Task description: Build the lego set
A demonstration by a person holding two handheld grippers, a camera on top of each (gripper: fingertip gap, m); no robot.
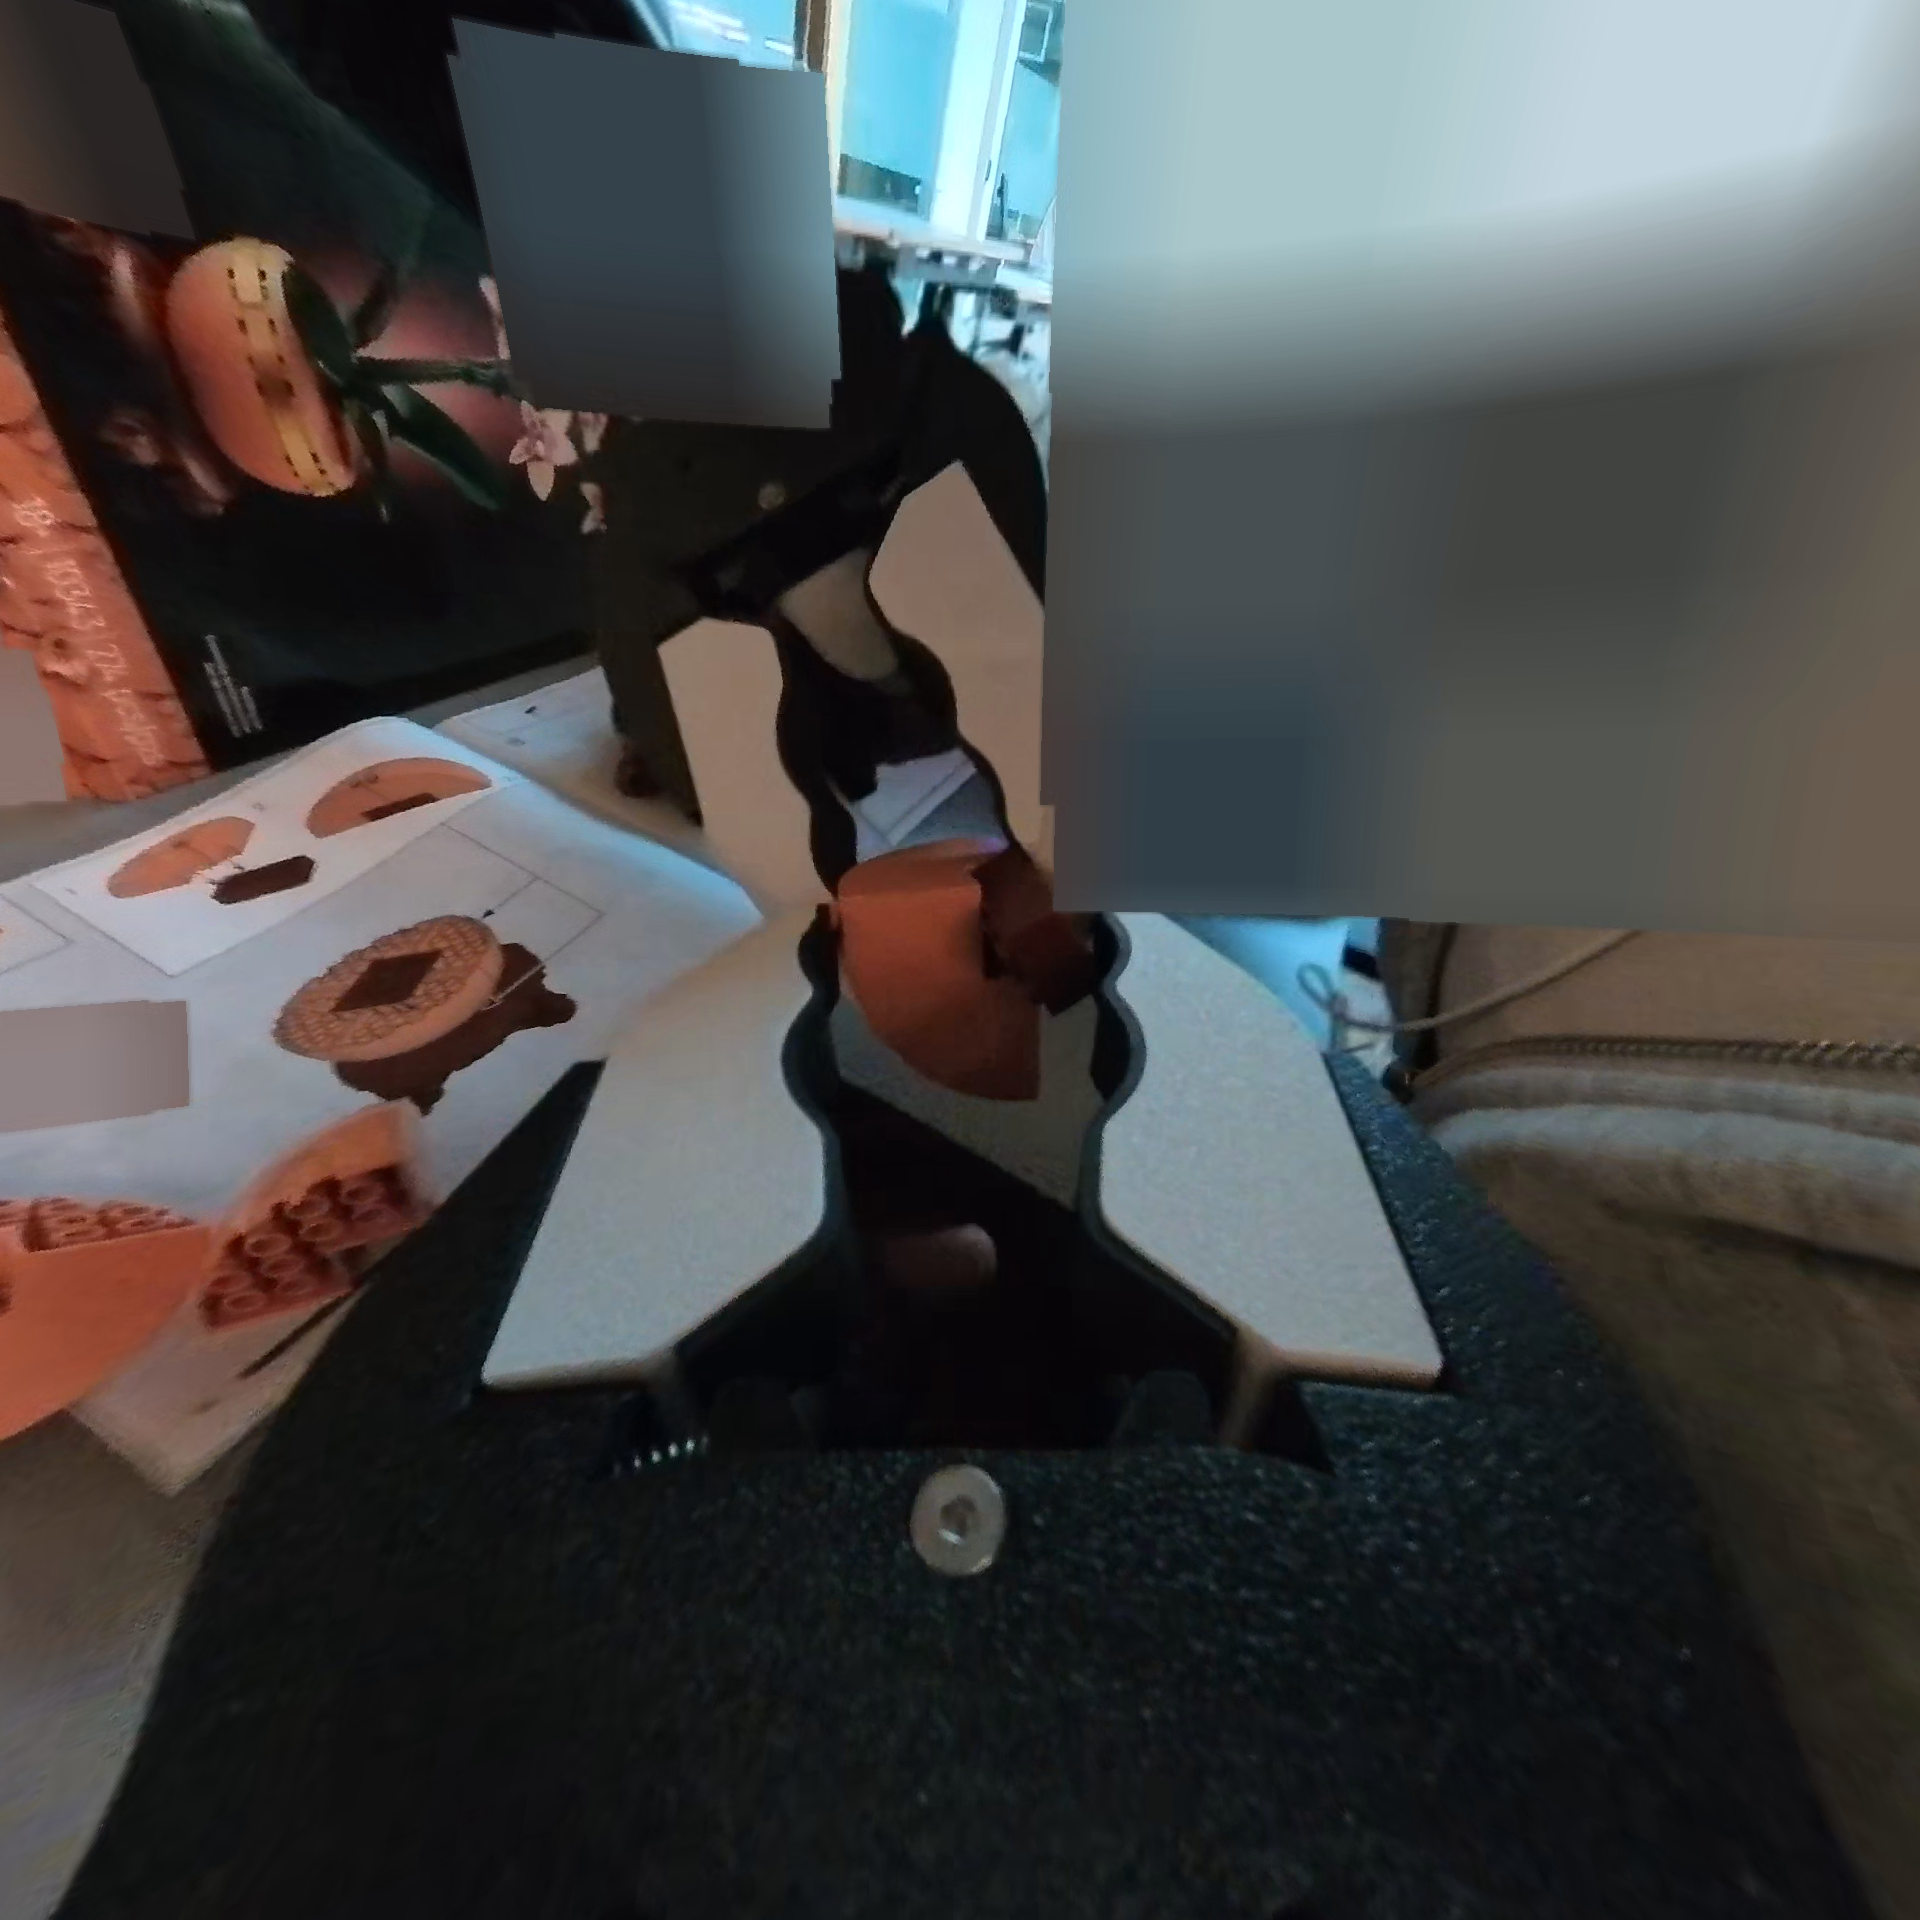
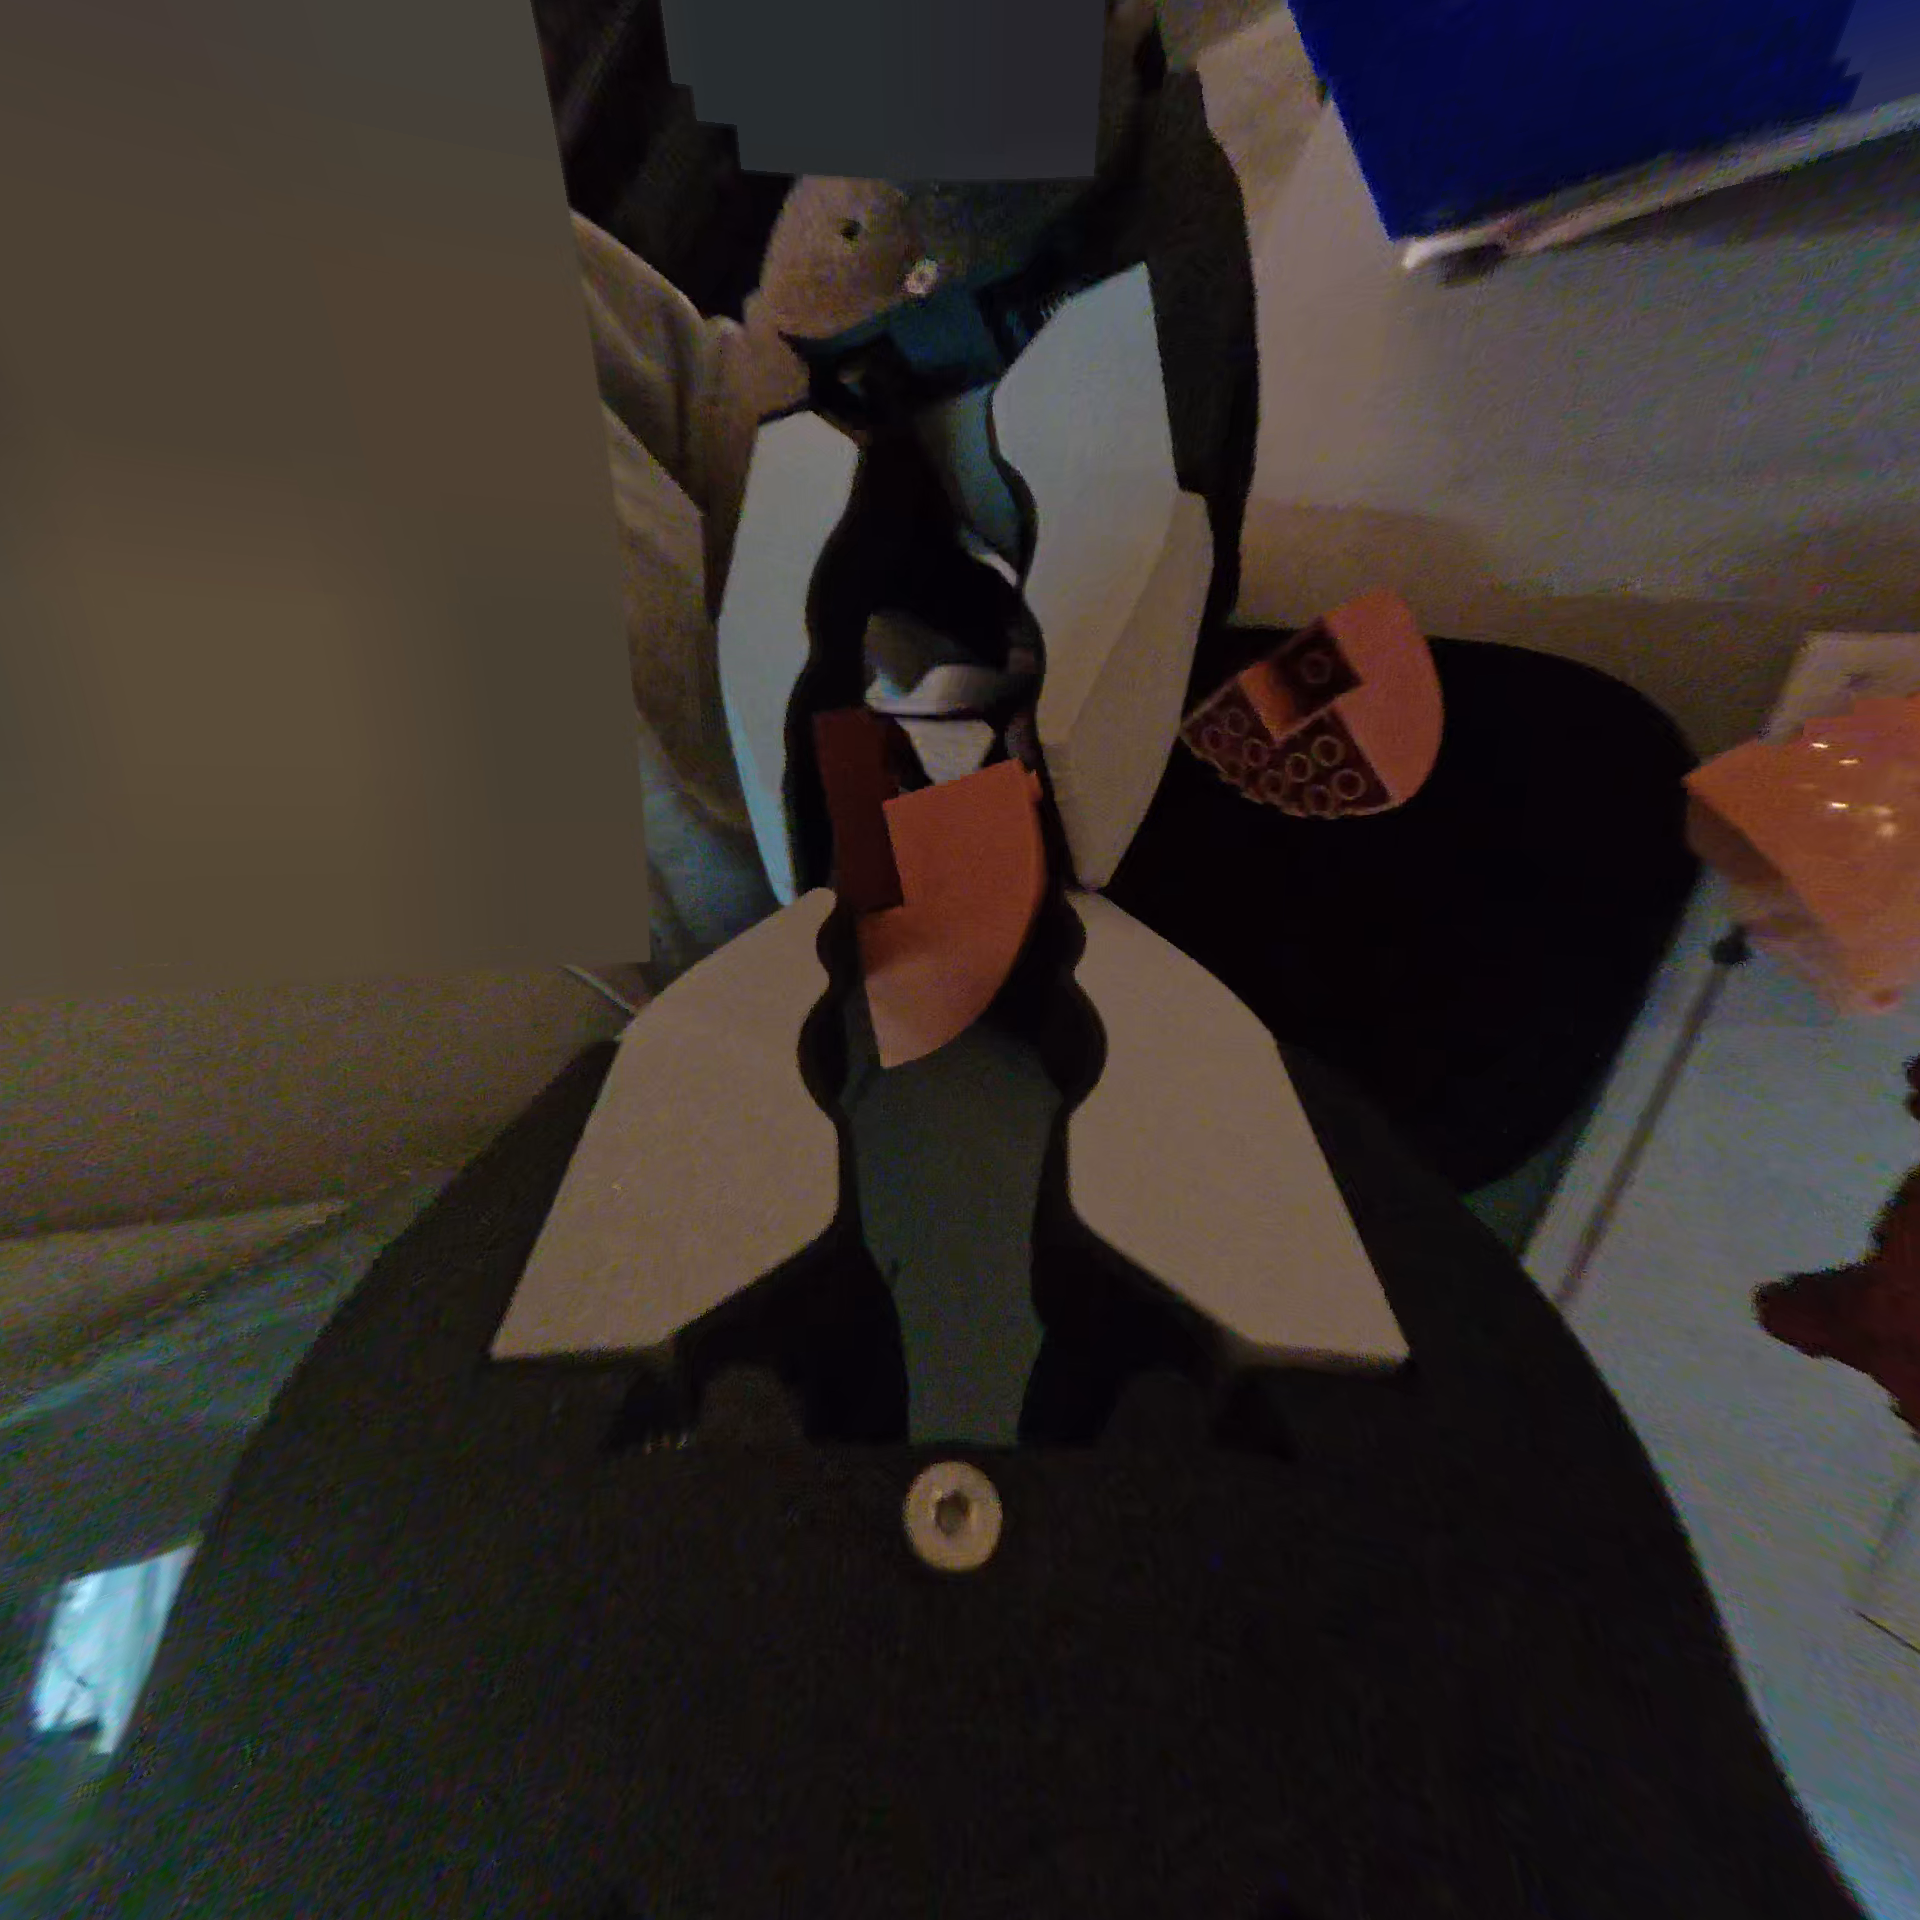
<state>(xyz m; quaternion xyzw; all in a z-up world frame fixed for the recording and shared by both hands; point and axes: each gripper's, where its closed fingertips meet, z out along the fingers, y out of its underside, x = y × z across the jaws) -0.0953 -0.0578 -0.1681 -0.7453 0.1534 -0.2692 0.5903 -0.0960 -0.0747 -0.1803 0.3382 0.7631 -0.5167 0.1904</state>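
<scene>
Gripping from both sides, our two grippers meet tip to tip over one brick piece [image 1: 940,961], an orange quarter-round with a dark brown block on one edge. Our left gripper [image 1: 961,977] has its fingers closed on the wide orange part, one pad against the orange edge and the other against the brown block. Our right gripper [image 2: 951,935] faces it from the opposite end, and its fingers [image 2: 1117,997] are closed on the same piece [image 2: 956,894], held up off the surface between the two tools.

On our left side an open instruction booklet [image 1: 343,935] lies flat, printed with pictures of round orange parts, and loose orange bricks [image 1: 301,1236] sit on its near corner. A dark box [image 1: 312,499] with a printed picture stands behind the booklet.

From the right view, another orange and brown quarter-round [image 2: 1320,717] rests studs-up on a black mat [image 2: 1455,987], and a further orange piece [image 2: 1818,862] shows at the far right.
</scene>
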